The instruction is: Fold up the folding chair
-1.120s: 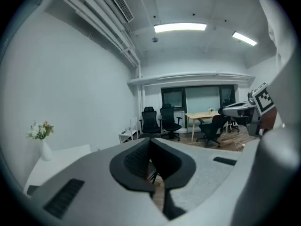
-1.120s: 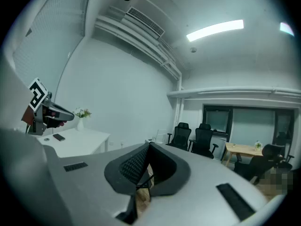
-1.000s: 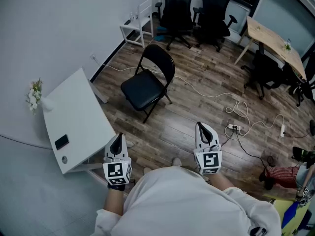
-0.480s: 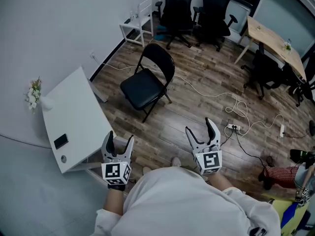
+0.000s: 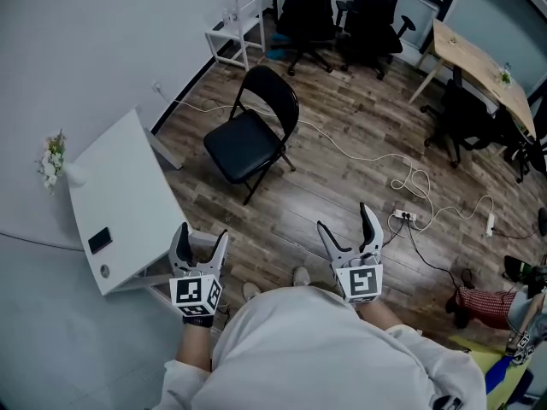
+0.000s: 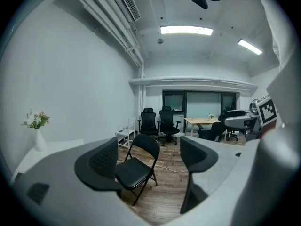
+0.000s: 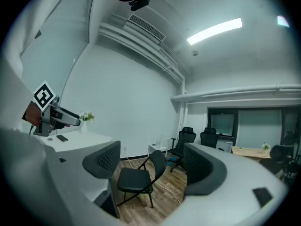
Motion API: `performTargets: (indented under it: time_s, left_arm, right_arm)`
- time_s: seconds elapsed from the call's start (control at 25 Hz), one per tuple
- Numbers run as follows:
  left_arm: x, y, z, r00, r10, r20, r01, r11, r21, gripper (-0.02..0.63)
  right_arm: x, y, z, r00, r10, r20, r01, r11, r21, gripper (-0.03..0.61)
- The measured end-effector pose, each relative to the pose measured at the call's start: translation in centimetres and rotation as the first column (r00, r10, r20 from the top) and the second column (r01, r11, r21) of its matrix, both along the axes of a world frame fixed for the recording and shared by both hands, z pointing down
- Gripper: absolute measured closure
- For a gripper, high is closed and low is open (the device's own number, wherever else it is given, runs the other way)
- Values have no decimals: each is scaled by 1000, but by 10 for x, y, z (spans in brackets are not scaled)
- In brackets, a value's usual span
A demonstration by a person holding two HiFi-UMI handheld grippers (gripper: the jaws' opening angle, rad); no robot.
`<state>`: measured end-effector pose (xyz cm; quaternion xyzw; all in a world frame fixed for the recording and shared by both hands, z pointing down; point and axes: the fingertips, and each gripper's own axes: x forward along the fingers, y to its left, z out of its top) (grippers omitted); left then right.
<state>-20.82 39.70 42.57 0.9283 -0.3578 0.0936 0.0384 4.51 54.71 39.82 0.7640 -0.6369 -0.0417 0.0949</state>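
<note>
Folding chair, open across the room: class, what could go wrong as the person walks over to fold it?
The white cable lies on the floor beside the folding chair; a foot or chair leg could snag it. The white table stands close on the person's left; an elbow might bump it.
</note>
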Motion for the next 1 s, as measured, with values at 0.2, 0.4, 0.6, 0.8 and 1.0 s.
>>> performTargets:
  time_s: [0.2,0.4,0.6,0.8,1.0]
  left_arm:
    - [33,13,3,1000,-24,4,24,1000,-4,198]
    - [52,12,12,999,-34,38,35,999,-17,198]
    - [62,-23,20,998,-54,38,56,998,-38,199]
    - [73,-82,48,998,-52,25,54,994,-91,199]
    - [80,-169,65,999,-46,0,46,989,-142,199]
  right_arm:
    - [35,3,13,999,-53,-4,53,999,-13,173]
    - [60,-13,17,998,-61,13,62,998,-31,173]
    - [79,-51,24,997,-70,27,71,997,-41,175]
    - [86,-110,30,997,-83,2,83,994,-72,175]
    - [97,-197,30,996,-88,-23,84,989,-121,176]
